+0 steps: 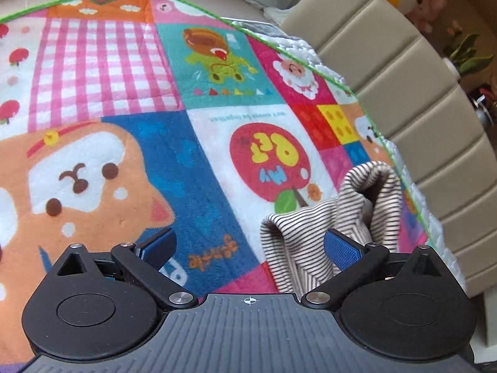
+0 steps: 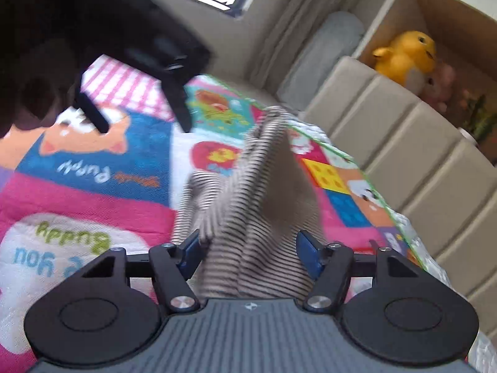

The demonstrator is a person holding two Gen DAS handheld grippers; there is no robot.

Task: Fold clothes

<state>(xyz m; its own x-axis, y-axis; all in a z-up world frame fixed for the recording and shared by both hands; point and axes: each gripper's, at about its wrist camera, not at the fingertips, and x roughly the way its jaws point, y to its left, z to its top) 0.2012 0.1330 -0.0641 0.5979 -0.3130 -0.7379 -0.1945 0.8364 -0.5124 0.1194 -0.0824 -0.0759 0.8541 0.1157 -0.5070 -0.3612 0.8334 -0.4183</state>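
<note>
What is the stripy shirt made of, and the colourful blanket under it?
The stripy garment looks like soft knit cotton: thin stripes, matte, drooping in loose folds. The blanket looks like fuzzy printed fleece, perhaps quilted, with a slightly nubbly surface and a stitched green edge. Both are guesses from looks alone.

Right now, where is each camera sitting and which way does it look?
Left wrist: rides on the left claw, looking down along its open fingers at the mat; striped cloth at right.
Right wrist: rides on the right claw, open around the striped cloth; the left claw shows above.
Shared: mat, cloth, yellow toy.
</note>
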